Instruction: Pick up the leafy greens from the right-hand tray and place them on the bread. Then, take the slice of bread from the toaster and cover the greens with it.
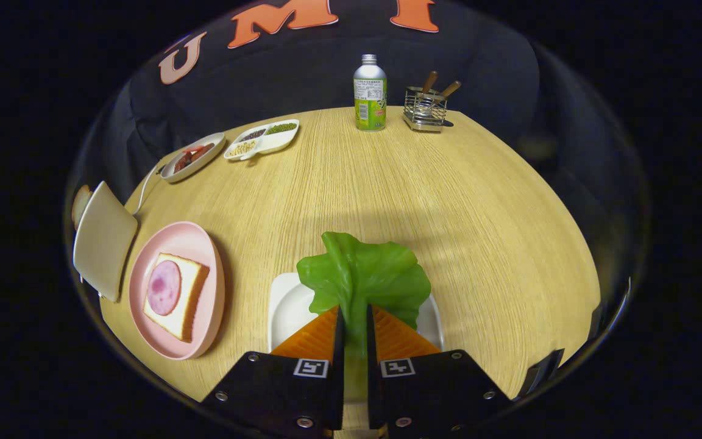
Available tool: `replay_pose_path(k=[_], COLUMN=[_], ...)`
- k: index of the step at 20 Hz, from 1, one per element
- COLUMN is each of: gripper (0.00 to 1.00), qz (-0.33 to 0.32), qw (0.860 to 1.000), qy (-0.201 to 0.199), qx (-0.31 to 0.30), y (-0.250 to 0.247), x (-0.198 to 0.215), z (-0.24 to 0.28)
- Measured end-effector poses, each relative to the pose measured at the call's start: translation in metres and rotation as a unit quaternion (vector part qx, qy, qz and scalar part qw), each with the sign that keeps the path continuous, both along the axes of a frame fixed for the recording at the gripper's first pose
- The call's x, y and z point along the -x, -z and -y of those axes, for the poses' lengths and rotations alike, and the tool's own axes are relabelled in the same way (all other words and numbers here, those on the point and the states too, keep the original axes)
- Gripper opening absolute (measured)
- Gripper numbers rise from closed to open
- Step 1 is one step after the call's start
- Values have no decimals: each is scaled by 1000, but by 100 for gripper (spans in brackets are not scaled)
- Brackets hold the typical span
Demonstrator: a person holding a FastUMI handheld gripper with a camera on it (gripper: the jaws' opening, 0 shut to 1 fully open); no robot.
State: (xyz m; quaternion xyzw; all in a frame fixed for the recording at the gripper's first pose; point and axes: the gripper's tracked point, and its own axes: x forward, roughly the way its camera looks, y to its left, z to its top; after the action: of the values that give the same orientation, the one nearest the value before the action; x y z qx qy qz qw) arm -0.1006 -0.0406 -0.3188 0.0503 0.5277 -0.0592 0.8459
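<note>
My gripper [351, 320] is shut on the stem of a green leaf [366, 274], which fans out just ahead of the orange fingers [314, 338] and hangs above a white tray [287, 308]. Left of the tray lies a pink plate [195, 238] bearing a slice of bread [189, 296] topped with a round of pink ham [164, 286]. Further left stands a cream toaster [104, 241], and a brown-crusted slice of bread [80, 204] pokes out behind it.
At the table's back left sit a small dish of reddish food [192, 157] and a divided white dish of beans [262, 139]. A green drink bottle [370, 94] and a wire utensil holder [425, 110] stand at the far edge. A white cable [147, 186] runs from the toaster.
</note>
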Motion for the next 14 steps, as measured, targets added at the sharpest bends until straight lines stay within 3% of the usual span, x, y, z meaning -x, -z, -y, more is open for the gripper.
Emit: replay_pose_path(k=[3,6,14], gripper=[11,11,11], qz=[44,78,109], qw=[999,994,976], qy=[-10,-31,-145], qx=[-29,-65,-122], y=[-20,-45,-70], x=[-13,-21,-29], z=[-12,-35,-126])
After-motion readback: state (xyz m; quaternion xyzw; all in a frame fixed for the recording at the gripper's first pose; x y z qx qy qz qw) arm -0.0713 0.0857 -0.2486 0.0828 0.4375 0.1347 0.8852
